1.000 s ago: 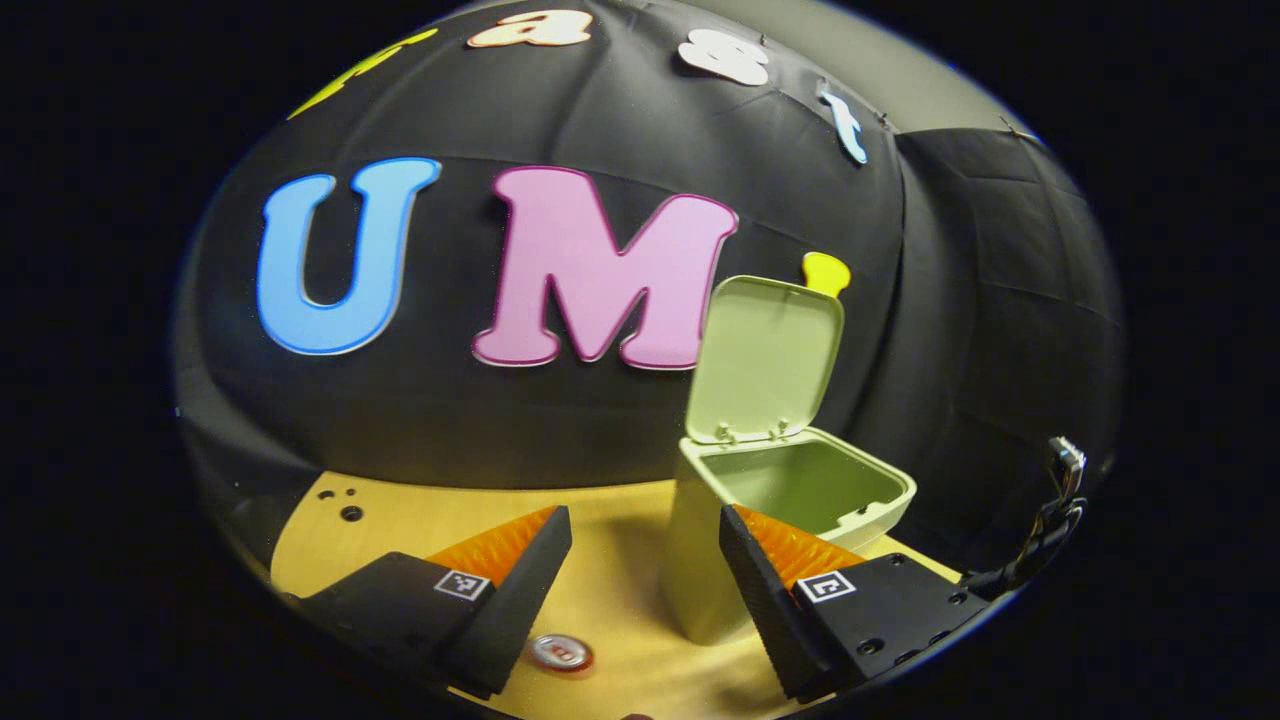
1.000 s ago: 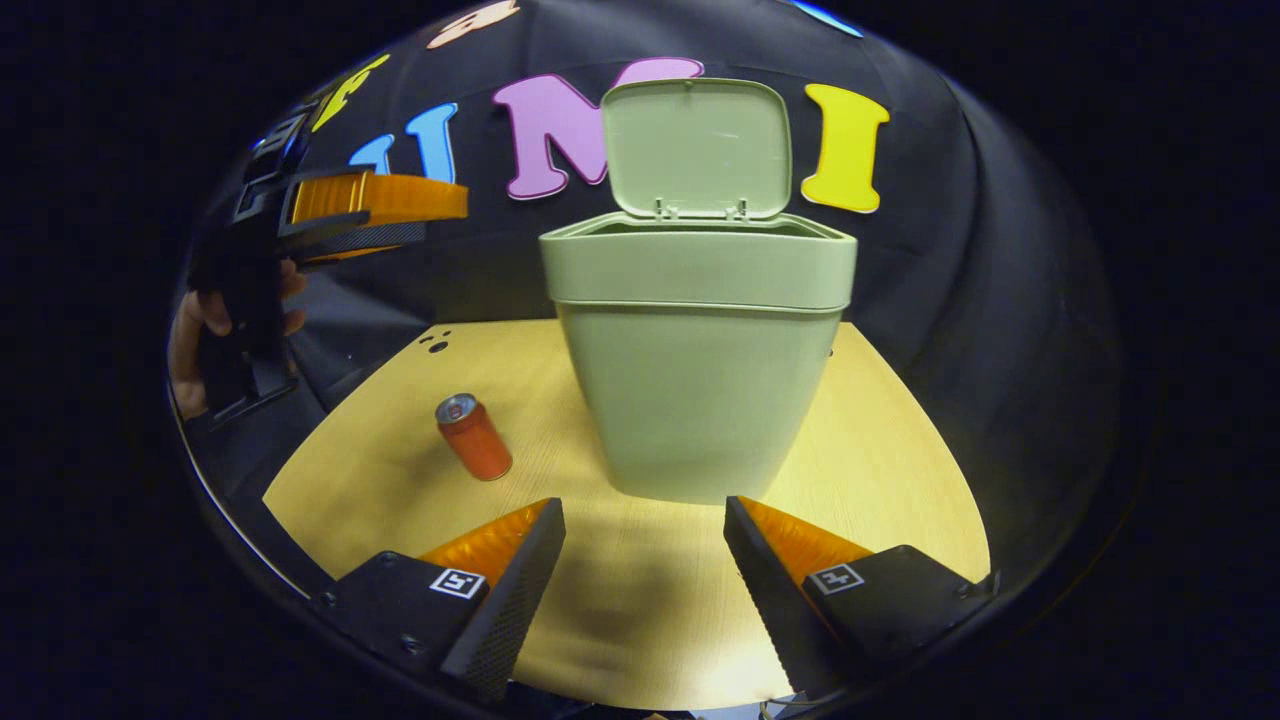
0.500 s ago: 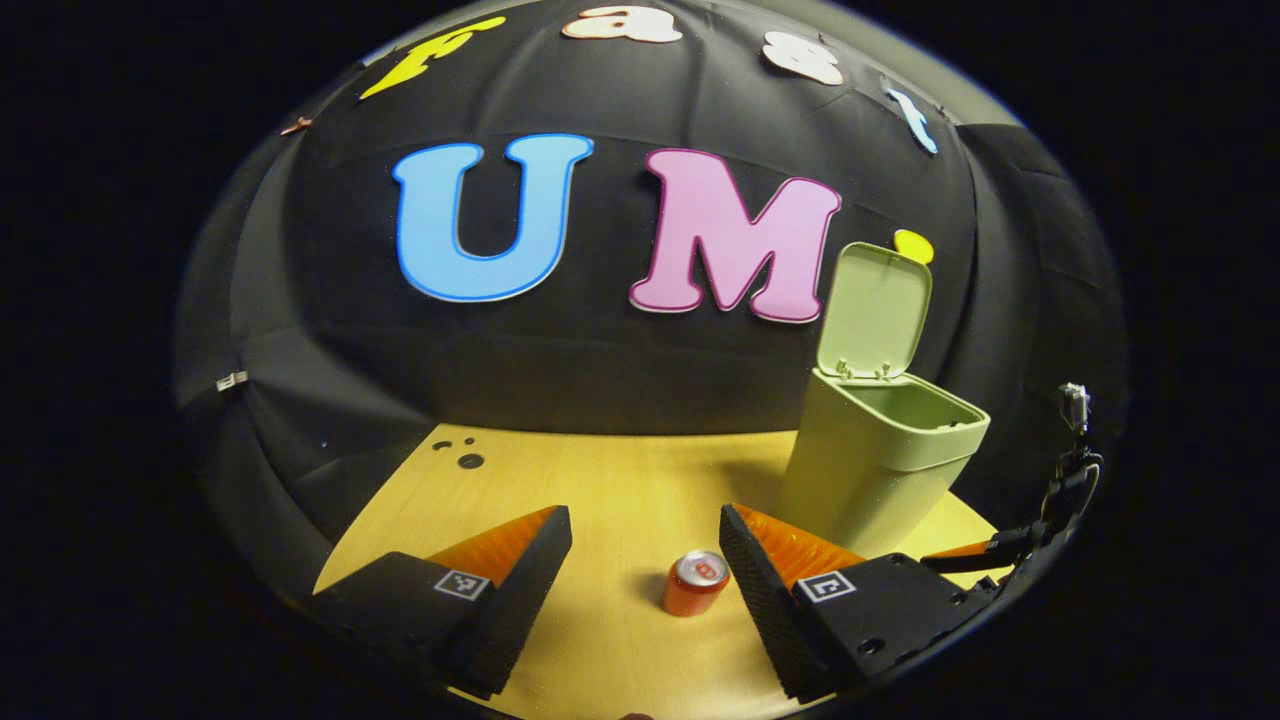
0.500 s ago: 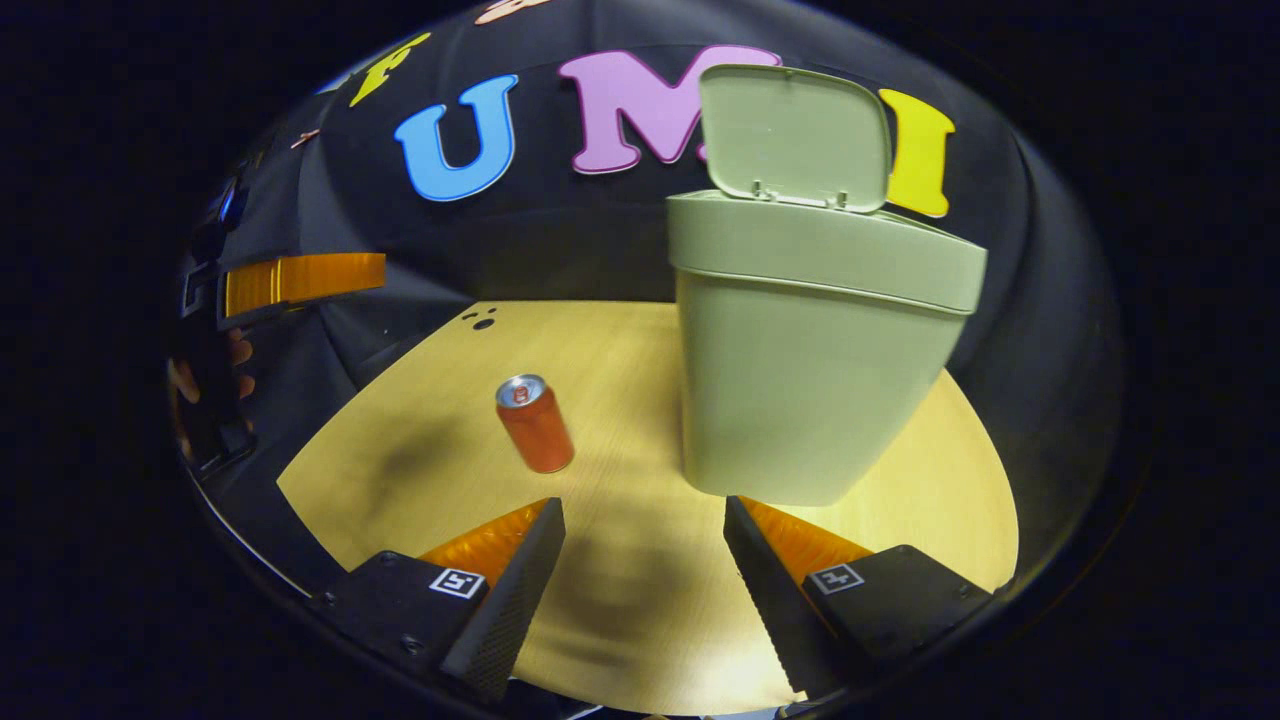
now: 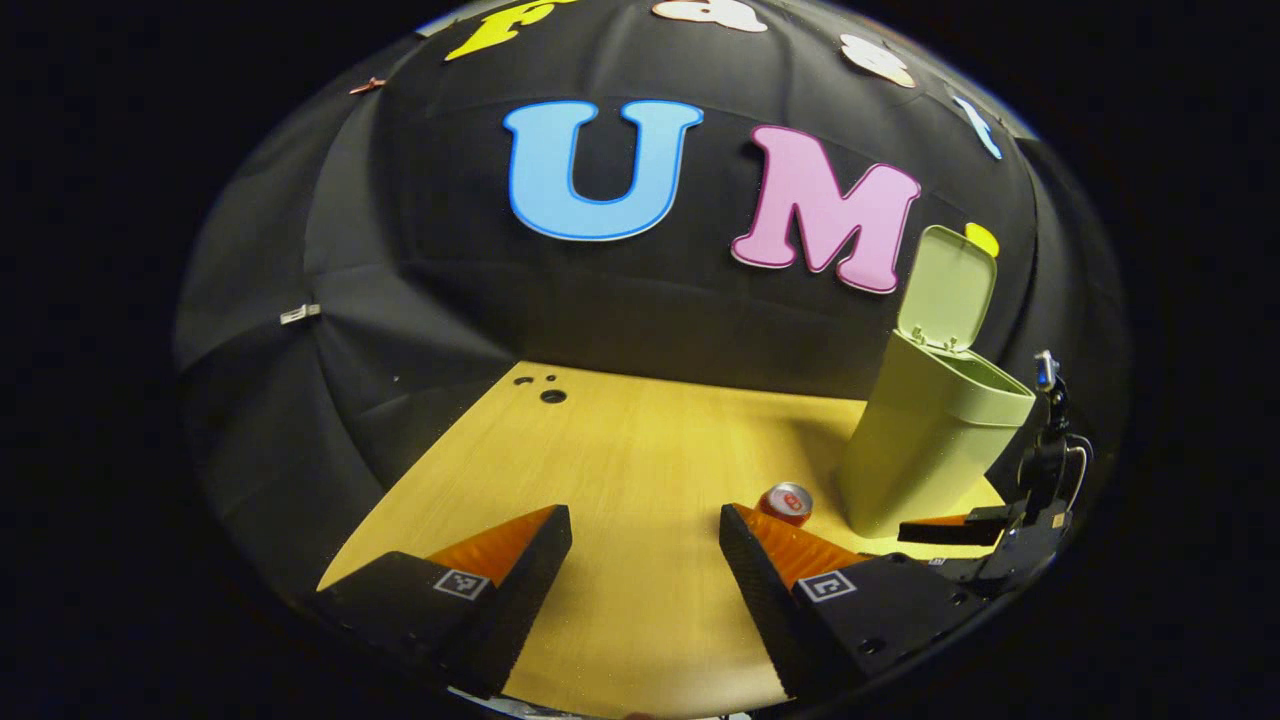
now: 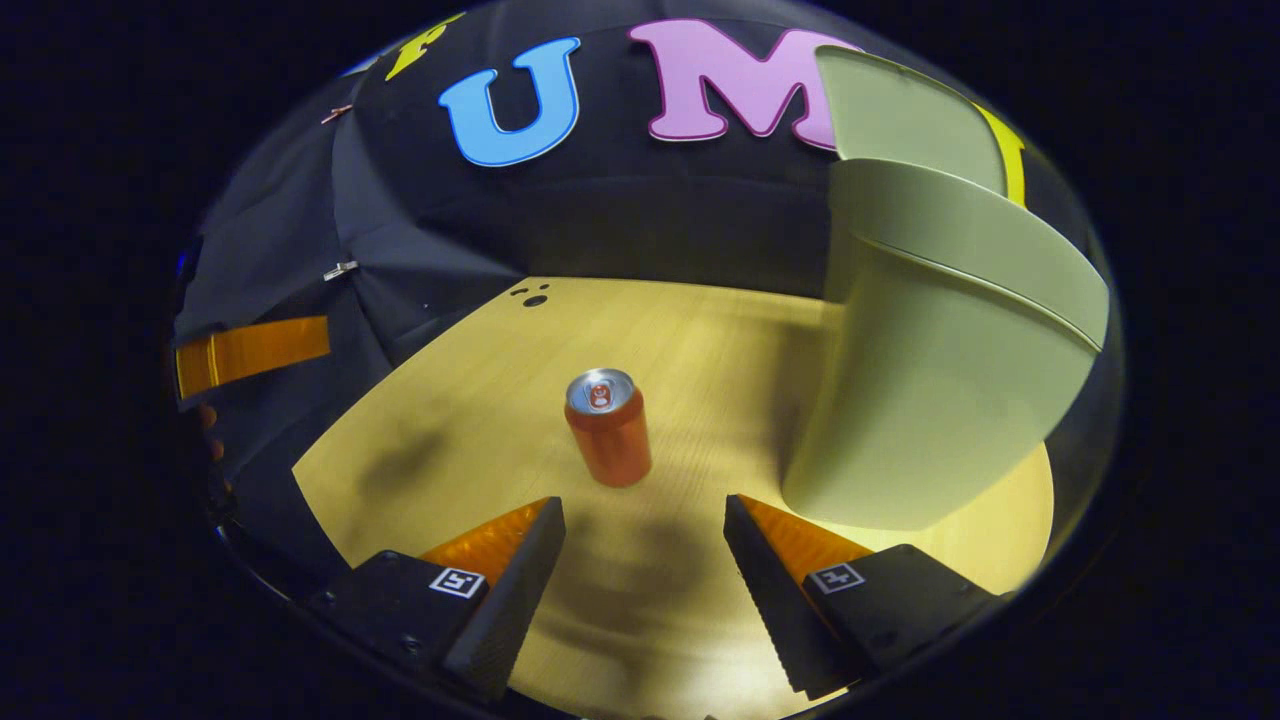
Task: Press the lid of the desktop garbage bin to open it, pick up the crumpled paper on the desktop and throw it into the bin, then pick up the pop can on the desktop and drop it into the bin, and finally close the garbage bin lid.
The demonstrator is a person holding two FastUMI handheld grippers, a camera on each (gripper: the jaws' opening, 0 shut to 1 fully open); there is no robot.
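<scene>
the can step was in hand: right gripper (image 6: 645, 520) gaped wide, empty, pop can (image 6: 608, 428) at 12 o'clock, just left of the open bin (image 6: 930, 400). left gripper (image 5: 645, 530) was wide too. next: advance, close on the can.

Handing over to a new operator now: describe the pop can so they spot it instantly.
Start at the wooden desktop and find the tall pale green bin with its lid up. The pop can stands upright on the desktop beside it, ahead of the right tongs. It is small, cylindrical and orange-red with a silver top.
</scene>
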